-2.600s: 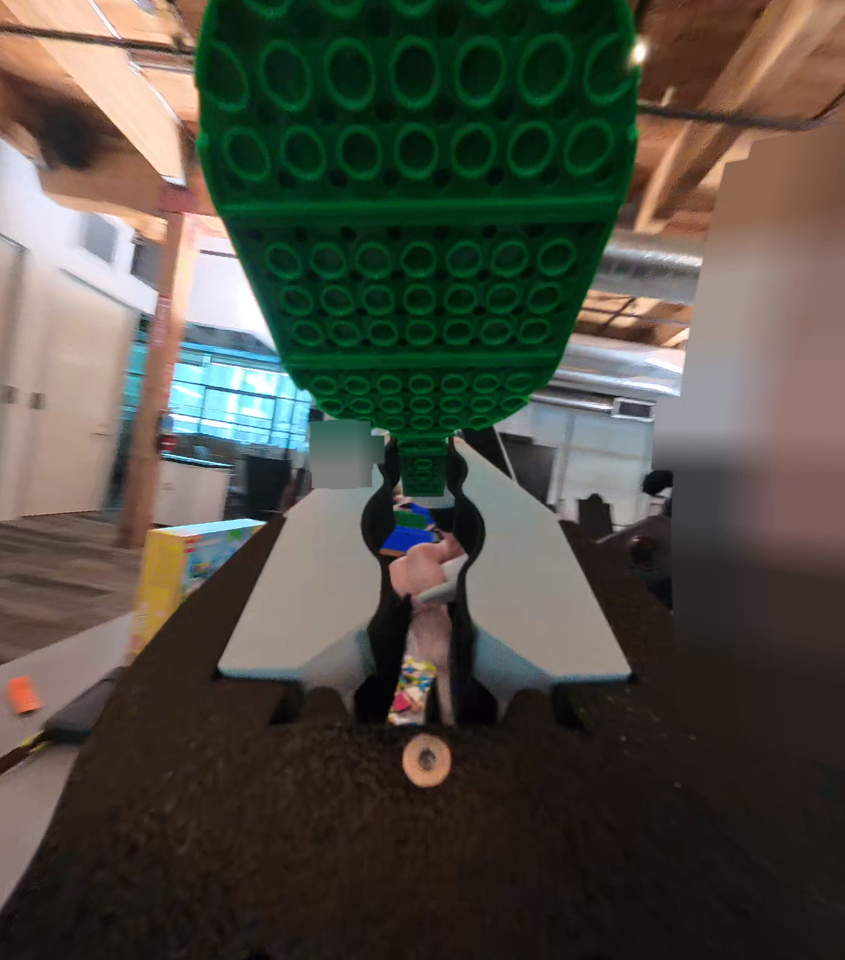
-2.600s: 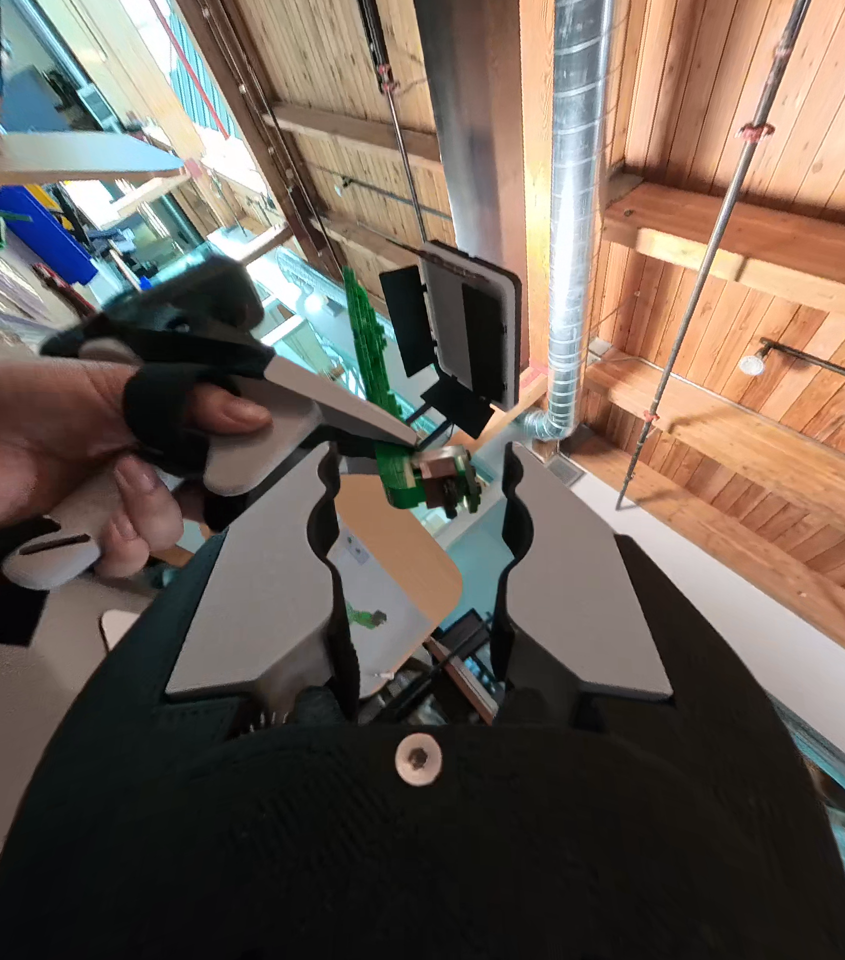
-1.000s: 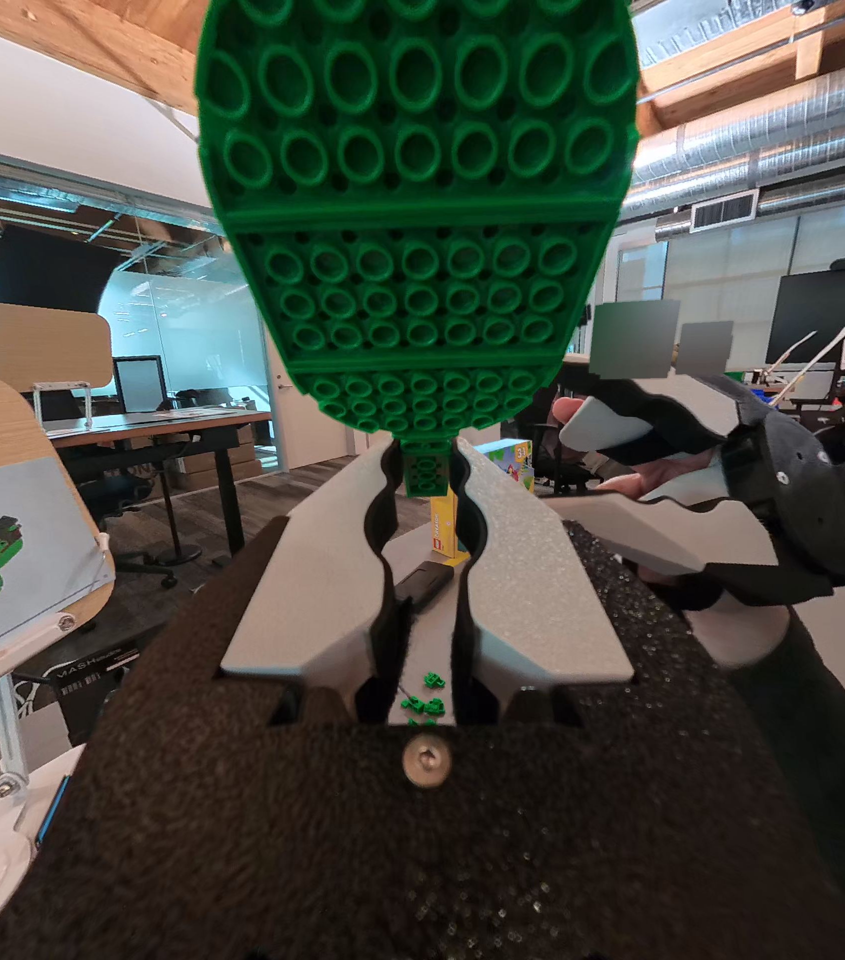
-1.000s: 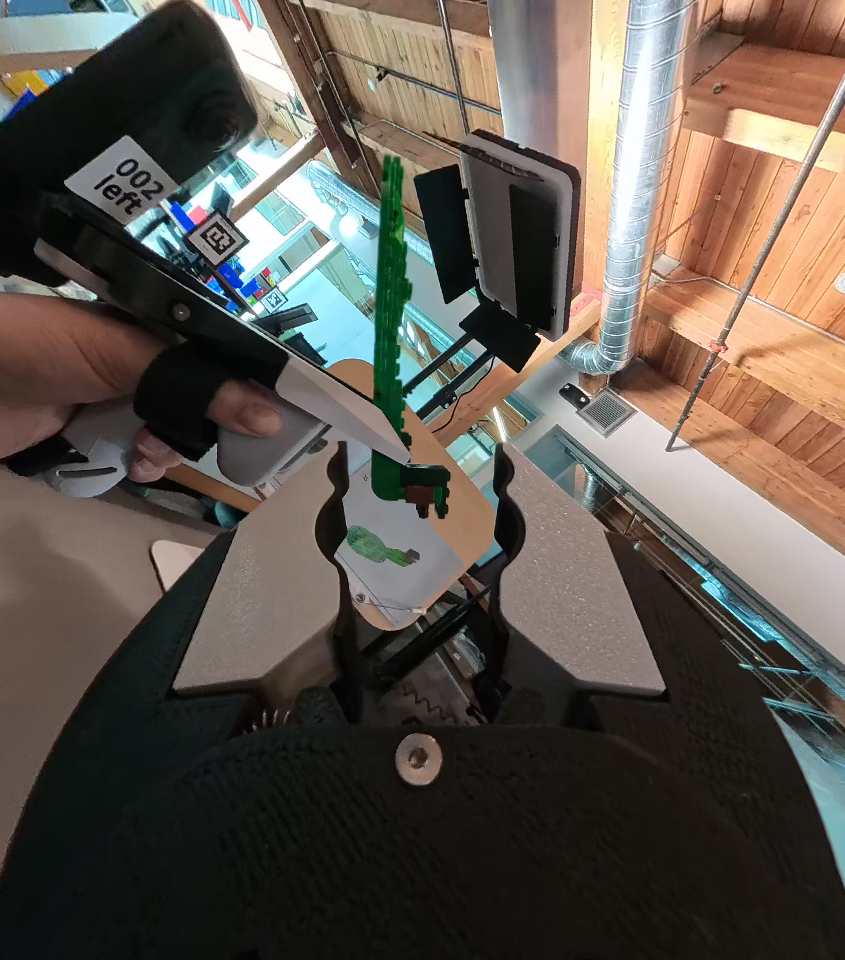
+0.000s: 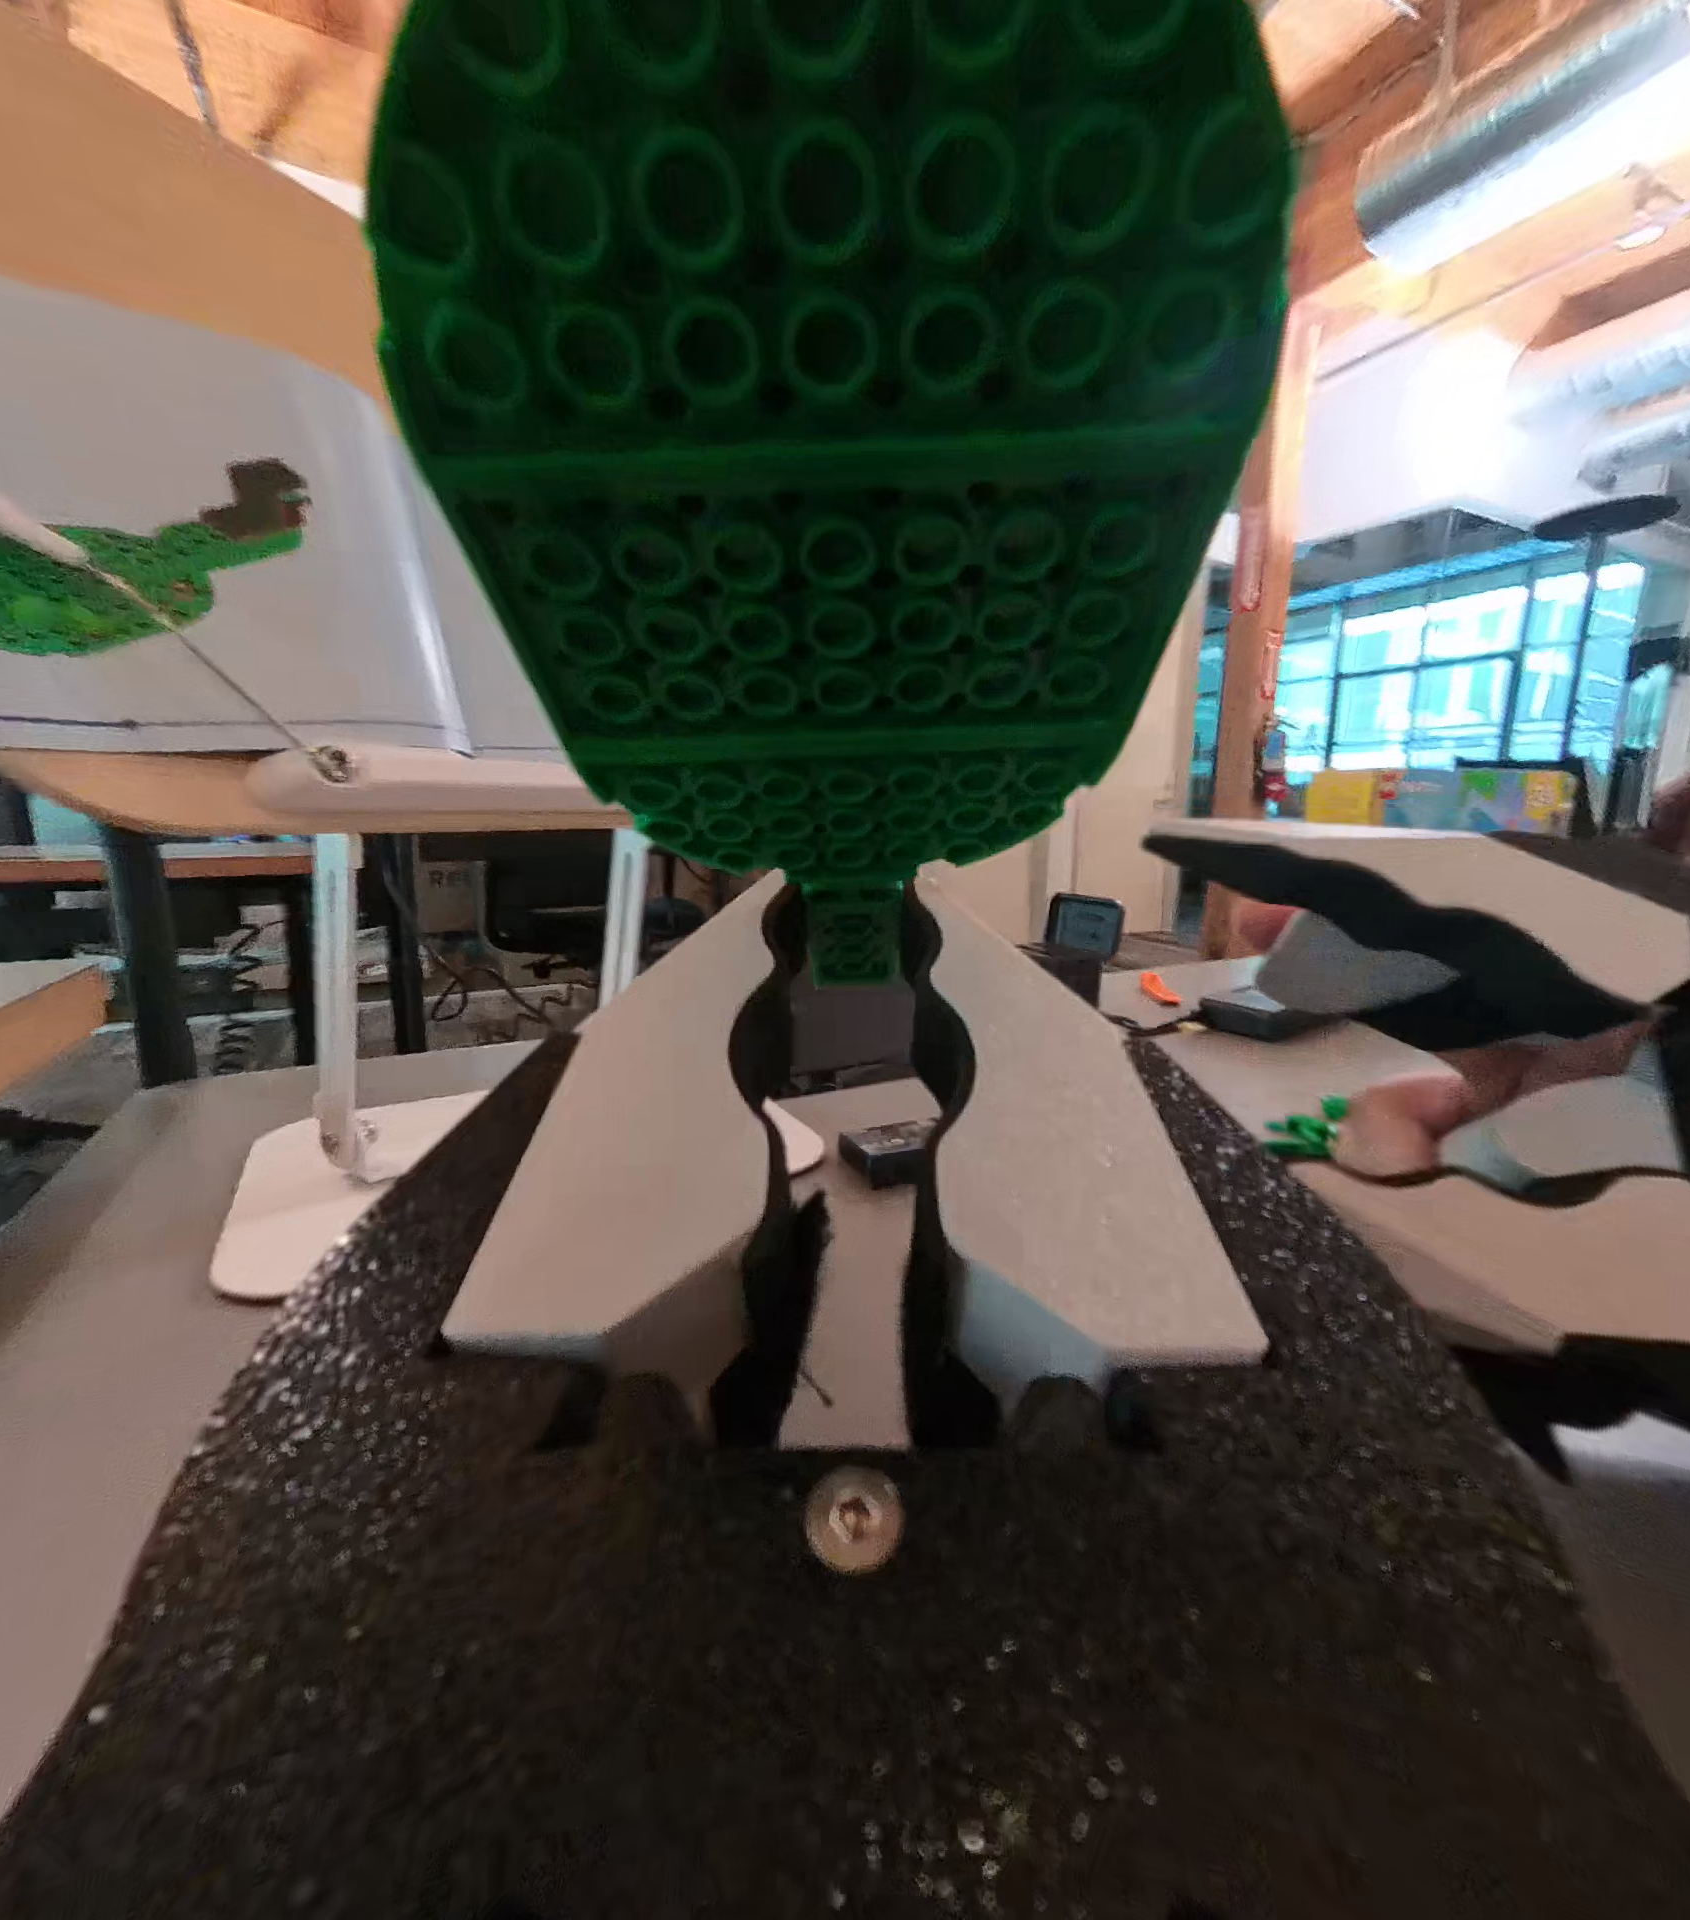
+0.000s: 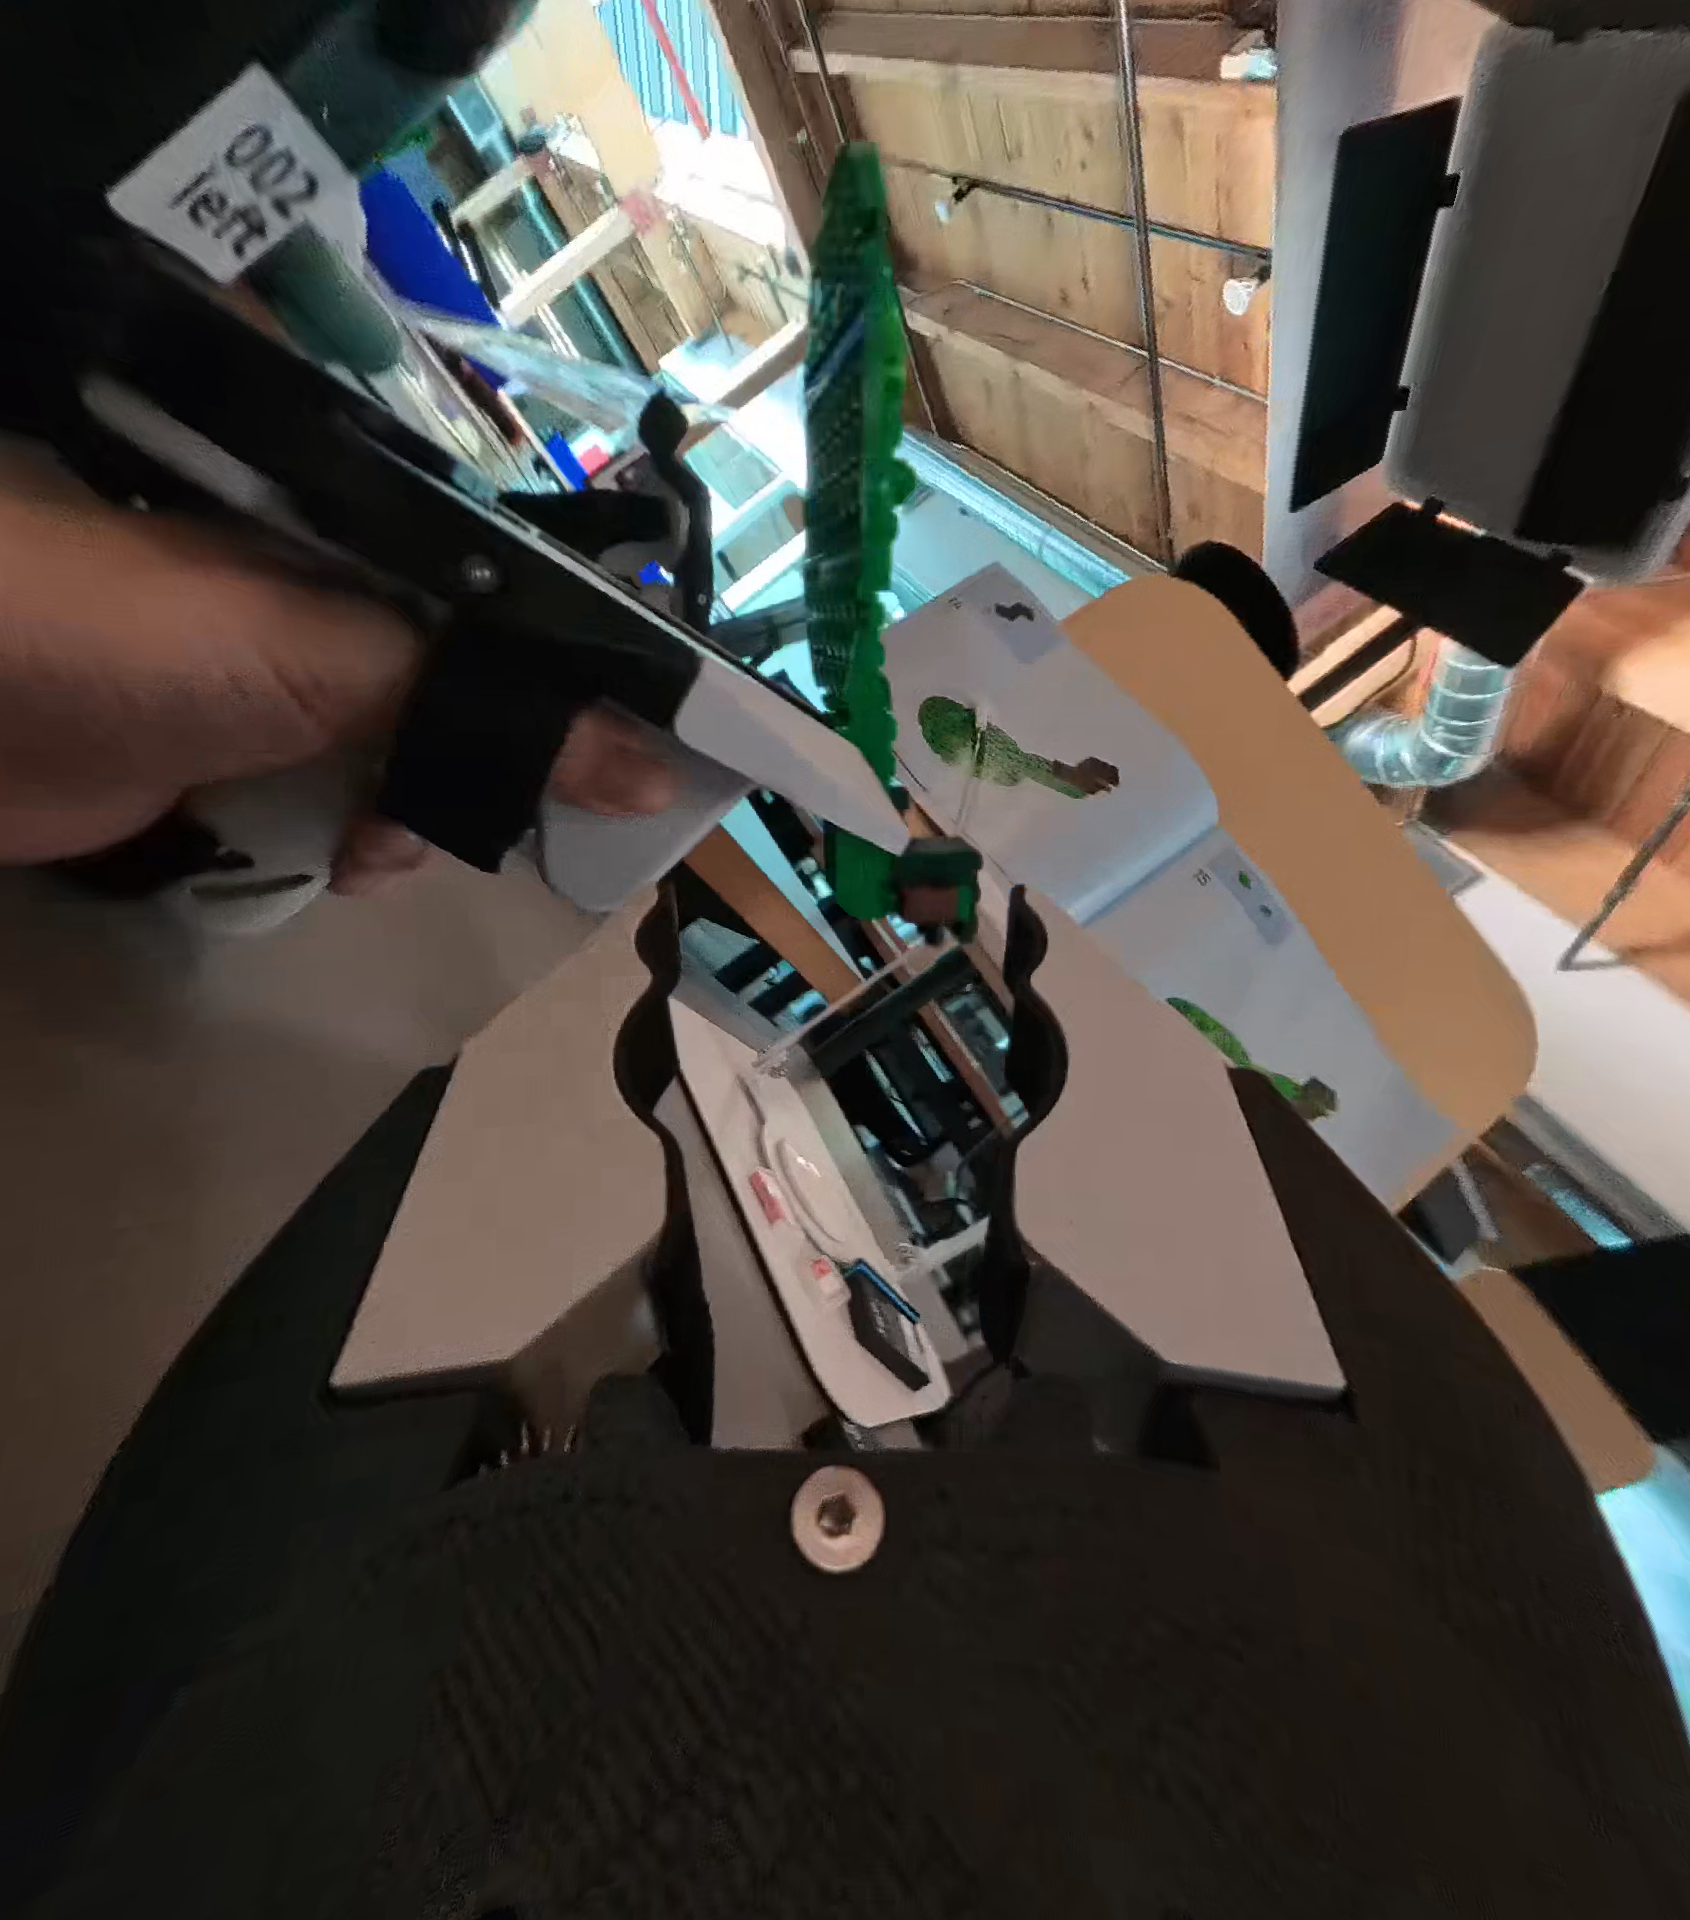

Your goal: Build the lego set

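At the far left of the left wrist view, an instruction booklet (image 5: 145, 540) lies open on a white stand (image 5: 321, 1174), tilted toward the camera, its page showing a green build. The stand's base sits on the grey table (image 5: 20, 1475), with bare tabletop to its left. In the middle, the left gripper (image 5: 851, 935) is closed tight on the narrow stem of a green Lego plate assembly (image 5: 830, 416), which rises upright above the fingertips with its tubed underside facing the camera. The assembly's rounded edges are free on both sides and touch nothing else. Behind the fingers a small black box (image 5: 888, 1138) lies on the table. To the right, the right gripper (image 5: 1423, 997) enters from the edge with its jaws spread wide and nothing between them; it stays apart from the assembly, with open air between. Small green pieces (image 5: 1303, 1120) lie on the table beyond it.

In the right wrist view, a hand (image 6: 124, 686) at the left grips the left gripper's handle, fingers wrapped round it, angling the tool down toward the centre. The assembly (image 6: 851, 540) appears edge-on, upright, with a small brown and green block (image 6: 940, 883) at its lower end, just above the gap between the right gripper's (image 6: 836, 935) open fingers.
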`<state>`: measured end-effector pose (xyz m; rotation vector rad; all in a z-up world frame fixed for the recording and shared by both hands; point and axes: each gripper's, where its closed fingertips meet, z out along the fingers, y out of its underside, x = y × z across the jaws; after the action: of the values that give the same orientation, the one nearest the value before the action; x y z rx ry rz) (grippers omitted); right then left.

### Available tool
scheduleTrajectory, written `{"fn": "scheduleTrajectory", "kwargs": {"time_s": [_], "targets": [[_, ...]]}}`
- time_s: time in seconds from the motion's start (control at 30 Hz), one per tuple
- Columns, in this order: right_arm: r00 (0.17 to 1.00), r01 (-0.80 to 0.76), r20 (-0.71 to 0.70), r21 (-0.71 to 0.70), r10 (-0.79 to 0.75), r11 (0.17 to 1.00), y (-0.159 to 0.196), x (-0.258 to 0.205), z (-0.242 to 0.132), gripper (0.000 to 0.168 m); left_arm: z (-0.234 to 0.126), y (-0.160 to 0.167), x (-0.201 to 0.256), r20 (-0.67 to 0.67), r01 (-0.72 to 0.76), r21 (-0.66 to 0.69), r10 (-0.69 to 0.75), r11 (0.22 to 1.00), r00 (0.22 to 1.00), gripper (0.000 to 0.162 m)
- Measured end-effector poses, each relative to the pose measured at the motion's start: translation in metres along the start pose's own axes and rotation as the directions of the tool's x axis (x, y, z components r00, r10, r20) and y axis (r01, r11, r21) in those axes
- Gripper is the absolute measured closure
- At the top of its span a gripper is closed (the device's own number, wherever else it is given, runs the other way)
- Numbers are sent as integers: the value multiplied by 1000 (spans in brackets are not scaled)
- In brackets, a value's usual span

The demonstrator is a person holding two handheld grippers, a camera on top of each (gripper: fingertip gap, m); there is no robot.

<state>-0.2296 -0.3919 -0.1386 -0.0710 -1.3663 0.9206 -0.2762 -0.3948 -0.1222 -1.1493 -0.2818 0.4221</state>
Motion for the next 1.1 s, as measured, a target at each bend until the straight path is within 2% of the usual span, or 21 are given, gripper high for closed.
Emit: {"fn": "scheduleTrajectory", "kwargs": {"time_s": [0.13,0.27,0.43,0.8,1.0,1.1], "targets": [[998,18,-57,-61,-21,998,17,10,8,96,8,10,25,-143,8,-56,-16,998,990,148],[993,-1,-119,-145,-17,989,34,21,7,101,14,22,42,-250,65,-135,-98,989,963,148],[990,-3,-139,-210,-27,978,46,24,6,126,15,28,50,-294,74,-181,-126,981,947,147],[994,-68,-95,-244,46,967,49,21,8,129,15,25,50,-304,110,-171,-158,979,939,147],[995,-56,-96,-258,32,964,52,19,7,128,13,25,56,-346,97,-169,-151,981,926,129],[996,-44,-82,-257,24,966,51,18,7,128,13,25,57,-349,93,-172,-149,981,925,128]]}}
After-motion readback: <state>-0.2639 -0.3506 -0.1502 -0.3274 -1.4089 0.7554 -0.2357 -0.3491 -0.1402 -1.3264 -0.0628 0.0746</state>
